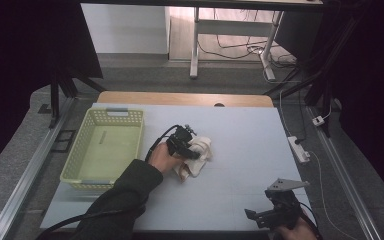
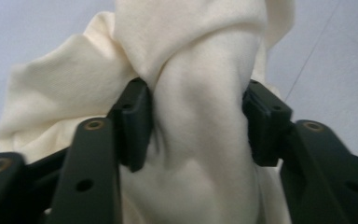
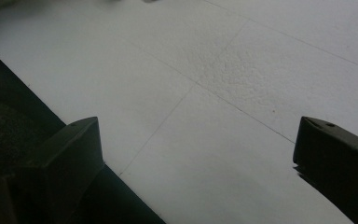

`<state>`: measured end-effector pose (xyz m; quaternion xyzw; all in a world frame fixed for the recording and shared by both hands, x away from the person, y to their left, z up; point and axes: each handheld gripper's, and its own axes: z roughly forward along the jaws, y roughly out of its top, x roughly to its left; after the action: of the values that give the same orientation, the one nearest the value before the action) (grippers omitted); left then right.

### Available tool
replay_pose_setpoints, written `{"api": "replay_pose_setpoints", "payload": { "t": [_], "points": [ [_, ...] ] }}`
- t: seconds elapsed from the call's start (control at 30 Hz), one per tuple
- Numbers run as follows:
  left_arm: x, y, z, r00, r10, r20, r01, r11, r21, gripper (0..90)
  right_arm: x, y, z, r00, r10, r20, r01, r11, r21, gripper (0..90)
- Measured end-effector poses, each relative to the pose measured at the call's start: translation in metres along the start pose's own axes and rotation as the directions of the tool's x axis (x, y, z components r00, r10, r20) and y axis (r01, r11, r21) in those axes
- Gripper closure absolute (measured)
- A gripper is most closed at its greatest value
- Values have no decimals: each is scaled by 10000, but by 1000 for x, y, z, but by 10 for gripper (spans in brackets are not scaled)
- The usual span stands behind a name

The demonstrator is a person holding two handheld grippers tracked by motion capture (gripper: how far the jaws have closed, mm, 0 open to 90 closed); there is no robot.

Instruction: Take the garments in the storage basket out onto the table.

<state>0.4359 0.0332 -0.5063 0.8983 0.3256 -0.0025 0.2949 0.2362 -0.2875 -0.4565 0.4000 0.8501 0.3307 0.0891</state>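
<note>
My left gripper [image 2: 198, 123] has its jaws pinched on a thick fold of the cream cloth [image 2: 200, 70]; in the left gripper view the two black pads press into the fabric from either side, part way closed with the bunched fold filling the gap between them. I can read no brand, label or writing on the cloth, on the grippers or anywhere else. From the high view the left gripper [image 1: 189, 148] sits on the cloth [image 1: 200, 155], which lies crumpled on the pale table top [image 1: 240, 135], just to the right of the yellow-green basket [image 1: 87, 150] and outside it. The heap runs longest from its near left end, beside my left hand [image 1: 161, 157], up to its far right end, roughly diagonal to the basket's long side; it is too rumpled for me to name a front or back. Further out, my right gripper [image 1: 252, 216] is at the near edge of the table, well apart from the basket and the cloth. In the right gripper view its jaws stand spread wide over bare table [image 3: 223, 93], gripping and touching nothing.
</note>
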Motion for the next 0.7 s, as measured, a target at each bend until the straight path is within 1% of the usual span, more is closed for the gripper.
{"api": "replay_pose_setpoints", "payload": {
  "t": [0.13, 0.2, 0.23, 0.33, 0.37, 0.47, 0.53, 0.6, 0.63, 0.7],
  "points": [
    [0, 2, -7, 9997, -94, 205, 100, 9995, -304, 309, 0, 0, 0, 10000, -10, 1, 10, 10000, 4, 13],
    [-1, 3, -10, 9997, -157, 195, 165, 9989, -447, 260, 0, 0, 0, 10000, -9, 3, 9, 10000, 3, 13],
    [-2, 4, -13, 9998, -124, 183, 132, 9989, -455, 231, 0, 0, 0, 10000, -9, 1, 9, 10000, 3, 13],
    [-6, 5, -18, 9998, -27, 211, 42, 9976, -695, 166, 0, 0, 0, 10000, -42, 1, 42, 10000, -10, 13],
    [-8, 5, -21, 9998, 64, 212, -47, 9970, -772, 150, 0, 0, 0, 10000, -46, 4, 46, 10000, -11, 13],
    [-13, 4, -27, 9997, 150, 197, -128, 9940, -1082, 96, 0, 0, 0, 10000, -38, 8, 38, 10000, -7, 13],
    [-15, 3, -32, 9996, 146, 249, -115, 9925, -1216, 76, 0, 0, 0, 10000, -41, 12, 41, 10000, -3, 13],
    [-17, 2, -37, 9995, 246, 202, -219, 9916, -1276, 55, 0, 0, 0, 10000, -49, 16, 49, 10000, 3, 13],
    [-18, 1, -39, 9995, 191, 243, -156, 9903, -1383, 48, 0, 0, 0, 10000, -37, 12, 37, 10000, 15, 13],
    [-18, -2, -44, 9992, 209, 342, -156, 9889, -1478, 32, 0, 0, 0, 10000, -21, 20, 21, 10000, 2, 13]
  ]
}}
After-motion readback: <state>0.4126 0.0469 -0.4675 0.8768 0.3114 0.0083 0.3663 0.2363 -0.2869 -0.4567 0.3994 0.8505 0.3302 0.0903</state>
